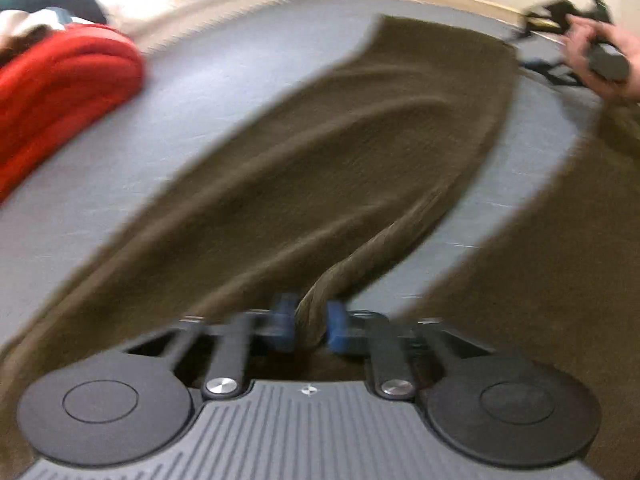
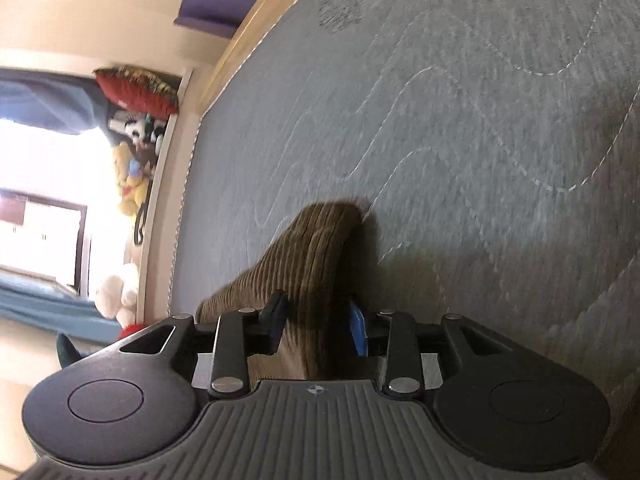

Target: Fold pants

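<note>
Grey mattress (image 2: 460, 120), open beyond pants (image 1: 320, 152): left claw (image 1: 310, 322) pinches them, right claw (image 2: 318, 326) released.

Blurred fisheye views; window (image 2: 40, 160) glare, perhaps daylight.

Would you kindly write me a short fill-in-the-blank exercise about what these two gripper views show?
1. The left gripper is shut on a bunched fold of the ____ pants.
2. The pants lie on a ____ mattress.
3. The pile of cloth beside the pants is ____.
4. The pads of the right gripper are ____.

Missing words: brown; grey; red; blue
</note>
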A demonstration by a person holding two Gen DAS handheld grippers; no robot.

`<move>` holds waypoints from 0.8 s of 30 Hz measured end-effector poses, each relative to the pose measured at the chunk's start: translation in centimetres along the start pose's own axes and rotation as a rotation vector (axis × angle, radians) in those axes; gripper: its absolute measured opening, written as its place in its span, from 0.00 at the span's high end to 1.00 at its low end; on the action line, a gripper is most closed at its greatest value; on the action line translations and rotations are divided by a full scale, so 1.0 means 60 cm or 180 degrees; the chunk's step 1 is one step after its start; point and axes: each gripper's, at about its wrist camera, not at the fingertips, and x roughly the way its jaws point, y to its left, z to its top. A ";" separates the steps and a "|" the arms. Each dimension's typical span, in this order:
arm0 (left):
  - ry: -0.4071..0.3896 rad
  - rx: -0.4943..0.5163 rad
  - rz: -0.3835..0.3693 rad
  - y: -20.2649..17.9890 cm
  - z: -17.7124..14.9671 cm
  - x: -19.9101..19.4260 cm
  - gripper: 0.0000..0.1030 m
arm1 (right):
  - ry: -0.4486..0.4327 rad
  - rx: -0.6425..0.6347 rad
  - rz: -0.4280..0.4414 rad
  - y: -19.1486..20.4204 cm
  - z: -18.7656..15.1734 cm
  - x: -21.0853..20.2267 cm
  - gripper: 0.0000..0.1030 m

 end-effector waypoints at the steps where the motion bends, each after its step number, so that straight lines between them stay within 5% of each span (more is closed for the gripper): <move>1: -0.0084 -0.0072 0.0217 0.013 -0.008 -0.009 0.91 | -0.0008 0.0027 -0.0005 -0.002 0.002 0.005 0.65; 3: -0.0011 -0.0405 0.0061 0.040 -0.027 -0.019 0.91 | -0.0012 0.0083 -0.0005 -0.010 0.006 0.009 0.65; 6: -0.0070 -0.0270 0.0032 0.030 -0.044 -0.043 0.91 | -0.0006 0.0157 0.0045 -0.015 0.004 0.013 0.65; 10: -0.0141 -0.0477 0.0012 0.038 -0.036 -0.057 0.91 | -0.0203 0.0077 0.0093 0.016 0.007 0.012 0.87; 13: -0.0106 -0.0539 0.0009 0.036 -0.016 -0.058 0.91 | -0.0277 0.0135 0.0367 0.049 0.015 0.008 0.91; 15: -0.0063 -0.0467 -0.0023 0.029 -0.012 -0.057 0.91 | -0.0387 -0.0279 0.0614 0.111 0.017 -0.016 0.93; 18: 0.0008 -0.0461 -0.0141 0.038 -0.018 -0.054 0.91 | -0.0920 -0.1520 0.0734 0.201 -0.026 -0.079 0.94; 20: 0.0101 -0.0460 -0.0236 0.041 -0.024 -0.052 0.91 | -0.0992 -0.1619 0.0300 0.188 -0.037 -0.081 0.94; 22: 0.0213 -0.0429 -0.0308 0.046 -0.032 -0.048 0.91 | -0.0681 -0.1205 -0.0605 0.123 -0.021 -0.053 0.93; 24: 0.0225 -0.0367 -0.0364 0.046 -0.041 -0.055 0.91 | -0.0415 -0.0770 -0.1120 0.049 -0.005 -0.042 0.93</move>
